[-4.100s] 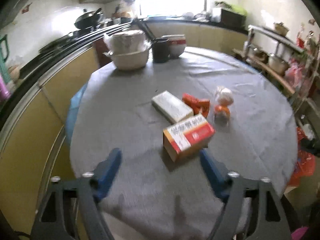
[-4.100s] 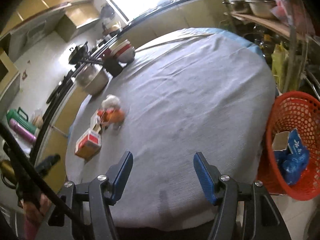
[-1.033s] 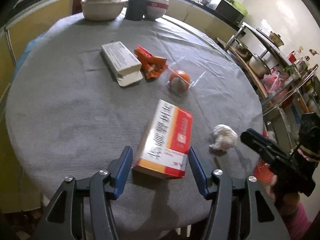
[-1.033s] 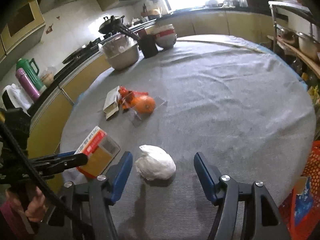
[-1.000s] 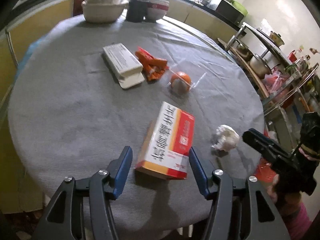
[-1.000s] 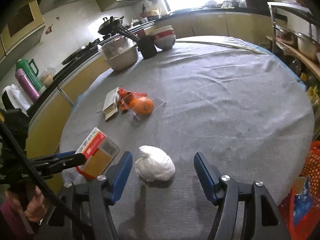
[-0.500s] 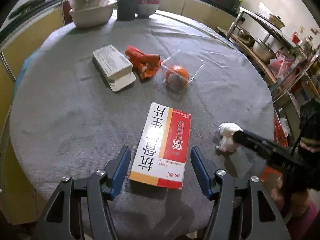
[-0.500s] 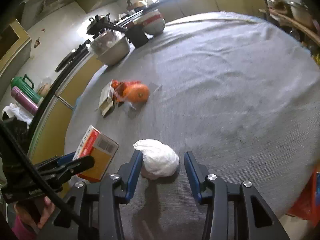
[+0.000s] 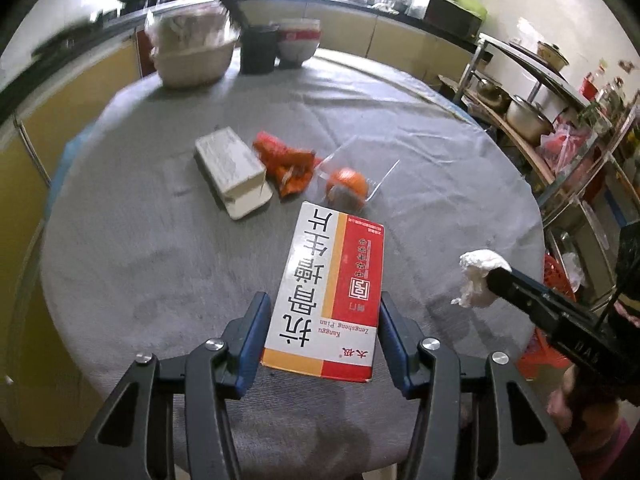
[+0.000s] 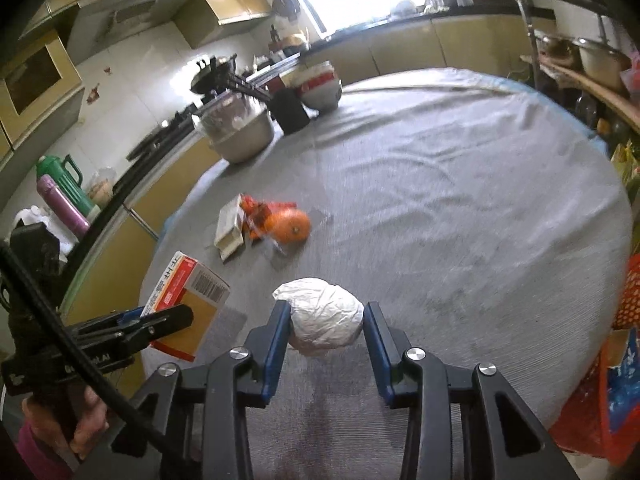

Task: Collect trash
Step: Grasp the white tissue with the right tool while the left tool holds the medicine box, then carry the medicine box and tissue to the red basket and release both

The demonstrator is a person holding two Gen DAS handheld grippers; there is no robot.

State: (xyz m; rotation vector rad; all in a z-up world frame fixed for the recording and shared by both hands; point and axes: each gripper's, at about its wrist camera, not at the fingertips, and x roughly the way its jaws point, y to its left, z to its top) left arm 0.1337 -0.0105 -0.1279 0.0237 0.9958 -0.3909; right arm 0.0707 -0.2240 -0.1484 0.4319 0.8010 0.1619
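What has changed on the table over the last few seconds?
Both grippers came in from afar. The left gripper is closing around the red-and-white box, now tipped off the cloth; the right gripper is closing on the white paper wad. The orange, wrapper and grey box stayed put.

The red basket [image 10: 628, 300] was cut off by the right edge, so only a bit of it showed. The left hand [image 10: 80, 420] was partly hidden behind a black cable [image 10: 60, 344]. The far pots [image 9: 188, 52] looked blurry. The small print on the red and white box [image 9: 332, 296] was too tiny to read. The orange wrapper [image 9: 288, 164] was too smeared to tell what it was.
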